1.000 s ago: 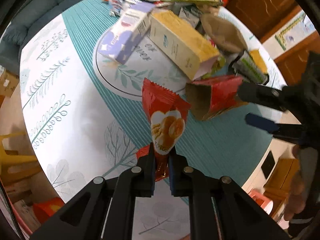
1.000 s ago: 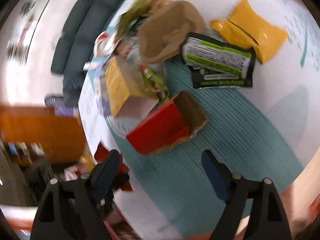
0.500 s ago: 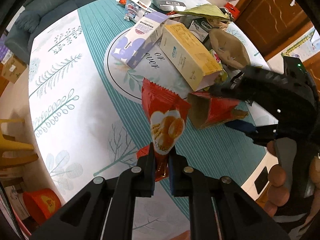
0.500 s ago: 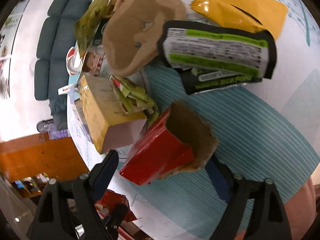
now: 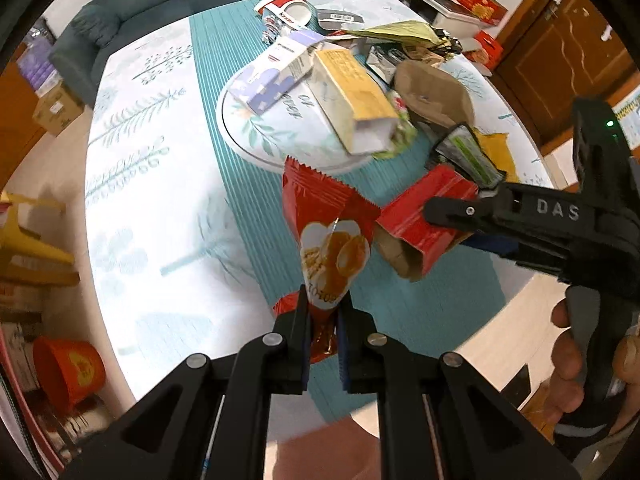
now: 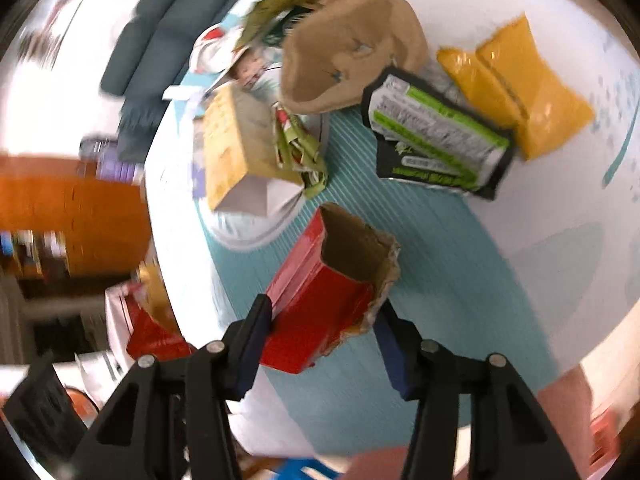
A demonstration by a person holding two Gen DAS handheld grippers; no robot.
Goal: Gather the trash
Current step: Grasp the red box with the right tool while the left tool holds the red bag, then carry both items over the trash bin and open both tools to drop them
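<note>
A red snack wrapper [image 5: 328, 216] with a biscuit picture stands up from my left gripper [image 5: 323, 300], which is shut on its lower end above the teal tablecloth [image 5: 224, 92]. To its right lies a torn red cardboard box [image 5: 416, 216] with its brown inside showing. In the right wrist view this red box [image 6: 320, 300] sits between the fingers of my right gripper [image 6: 323, 312]. The jaws are closing, and both pads touch the box's sides. From the left wrist view the right gripper [image 5: 448, 226] comes in from the right, with a hand on its handle.
A round white plate [image 5: 248, 148] carries a yellow box [image 5: 352, 100] and a purple-white carton [image 5: 276, 76]. A brown paper bag [image 6: 352, 52], a black-green pouch [image 6: 436, 140] and a yellow pouch [image 6: 520, 92] lie beyond. An orange bucket [image 5: 68, 368] stands below the table's left edge.
My right gripper came down over the red box and its jaws narrowed onto it. The left gripper rose and shifted with the wrapper still held.
</note>
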